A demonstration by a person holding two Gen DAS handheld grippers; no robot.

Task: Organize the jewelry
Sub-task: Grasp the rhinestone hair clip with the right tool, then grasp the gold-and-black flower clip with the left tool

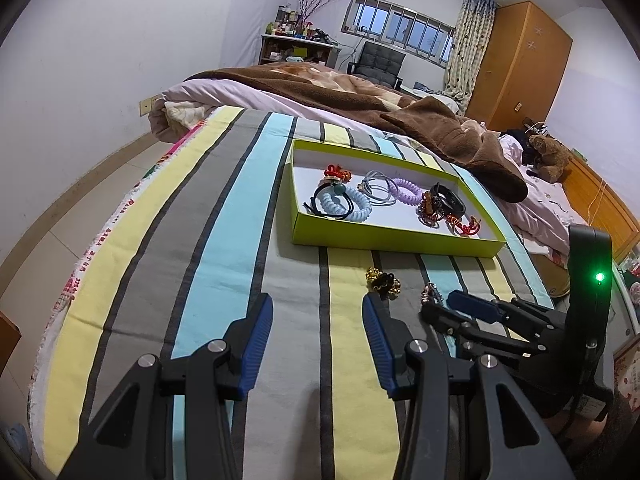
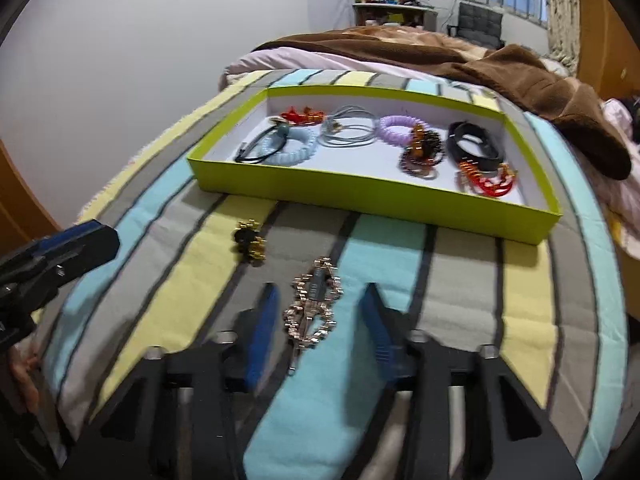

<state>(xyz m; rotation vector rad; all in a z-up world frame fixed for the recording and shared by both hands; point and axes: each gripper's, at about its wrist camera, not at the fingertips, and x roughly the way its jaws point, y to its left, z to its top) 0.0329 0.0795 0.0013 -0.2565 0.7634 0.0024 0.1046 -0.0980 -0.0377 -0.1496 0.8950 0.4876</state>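
A lime-green shallow box (image 1: 394, 241) (image 2: 360, 199) lies on the striped bedsheet and holds several hair ties, coil bands and bracelets. In front of it on the sheet sit a small black-and-gold ornament (image 1: 383, 280) (image 2: 250, 242) and a rose-gold link watch (image 2: 314, 306) (image 1: 430, 292). My right gripper (image 2: 320, 326) (image 1: 456, 310) points down at the watch. The watch lies between its blue pads (image 2: 264, 328) with a gap showing on each side. My left gripper (image 1: 318, 344) (image 2: 60, 248) stands open over the sheet, left of the ornament, with nothing between its fingers.
A brown blanket (image 1: 452, 128) and pink quilt are bunched behind the box. A teddy bear (image 1: 550, 156) sits at the right by the wooden headboard. Beyond the bed are a wardrobe (image 1: 520, 64), a black chair (image 1: 378, 60) and a cluttered shelf. The bed's left edge drops to the floor.
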